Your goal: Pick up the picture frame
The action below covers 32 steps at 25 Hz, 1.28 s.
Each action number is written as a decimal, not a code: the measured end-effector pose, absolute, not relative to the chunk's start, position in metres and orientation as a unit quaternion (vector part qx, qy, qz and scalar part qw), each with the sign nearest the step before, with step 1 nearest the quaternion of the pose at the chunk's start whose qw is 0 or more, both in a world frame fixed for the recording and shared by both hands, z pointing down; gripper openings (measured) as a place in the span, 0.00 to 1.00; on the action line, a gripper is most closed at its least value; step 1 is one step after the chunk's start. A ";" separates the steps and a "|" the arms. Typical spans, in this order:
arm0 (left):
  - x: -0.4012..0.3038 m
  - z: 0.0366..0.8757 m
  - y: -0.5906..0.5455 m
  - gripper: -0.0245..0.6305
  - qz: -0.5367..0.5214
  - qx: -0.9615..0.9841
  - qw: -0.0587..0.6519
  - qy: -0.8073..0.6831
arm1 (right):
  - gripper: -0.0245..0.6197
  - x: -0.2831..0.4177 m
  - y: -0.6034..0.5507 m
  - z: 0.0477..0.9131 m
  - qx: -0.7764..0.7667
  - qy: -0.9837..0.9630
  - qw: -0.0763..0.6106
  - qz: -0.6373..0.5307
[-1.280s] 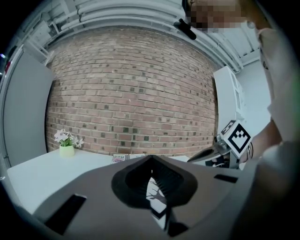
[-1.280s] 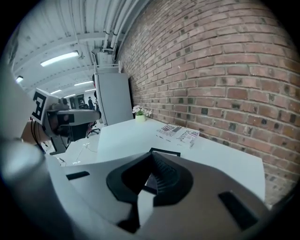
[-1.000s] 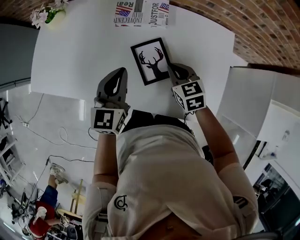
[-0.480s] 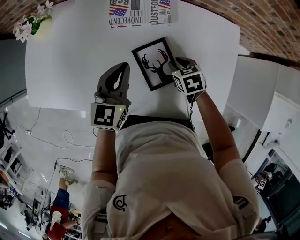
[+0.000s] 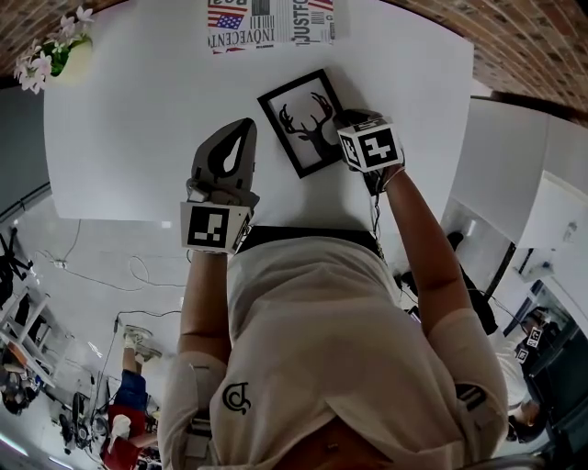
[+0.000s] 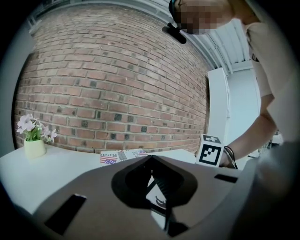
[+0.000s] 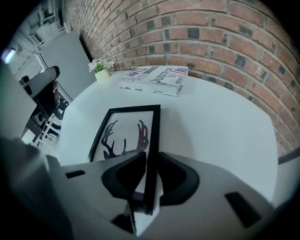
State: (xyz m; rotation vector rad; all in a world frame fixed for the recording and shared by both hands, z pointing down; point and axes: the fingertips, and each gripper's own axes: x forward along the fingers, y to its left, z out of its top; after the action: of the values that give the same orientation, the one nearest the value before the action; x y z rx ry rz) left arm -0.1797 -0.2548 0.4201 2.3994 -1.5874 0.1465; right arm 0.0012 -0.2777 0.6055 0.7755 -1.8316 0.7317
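A black picture frame (image 5: pixel 299 119) with a deer-head print lies flat on the round white table (image 5: pixel 138 138). My right gripper (image 5: pixel 347 124) points steeply down at the frame's right edge, mostly hidden under its marker cube. In the right gripper view the frame (image 7: pixel 124 136) has its right border between the jaws of the right gripper (image 7: pixel 151 157). They have just been closing, and both tips touch the border. My left gripper (image 5: pixel 241 128) hovers left of the frame, shut and empty. The left gripper view shows the left gripper (image 6: pixel 151 160) with its jaws together.
A folded newspaper (image 5: pixel 271 23) lies at the table's far edge by the brick wall (image 7: pixel 225 28). A small pot of flowers (image 5: pixel 55 55) stands at the far left. A white cabinet (image 5: pixel 514 174) stands to the right of the table.
My right gripper has moved from beside the frame's near right corner onto its right edge and tipped downward. The left gripper has shifted slightly forward along the frame's left side.
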 end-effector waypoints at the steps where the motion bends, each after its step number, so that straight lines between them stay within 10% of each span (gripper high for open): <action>1: -0.179 0.421 -0.254 0.06 0.052 0.827 0.128 -0.545 | 0.18 0.002 -0.277 0.606 0.321 -0.752 0.491 0.302; 32: -0.142 0.422 -0.160 0.06 0.091 0.826 0.113 -0.545 | 0.16 0.047 -0.204 0.602 0.410 -0.715 0.445 0.350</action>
State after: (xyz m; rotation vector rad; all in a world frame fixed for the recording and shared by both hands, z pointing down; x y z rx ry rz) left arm -0.1420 -0.1601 0.4219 2.4220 -1.5990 0.2664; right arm 0.0468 -0.2041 0.6016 1.0166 -1.7712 0.8678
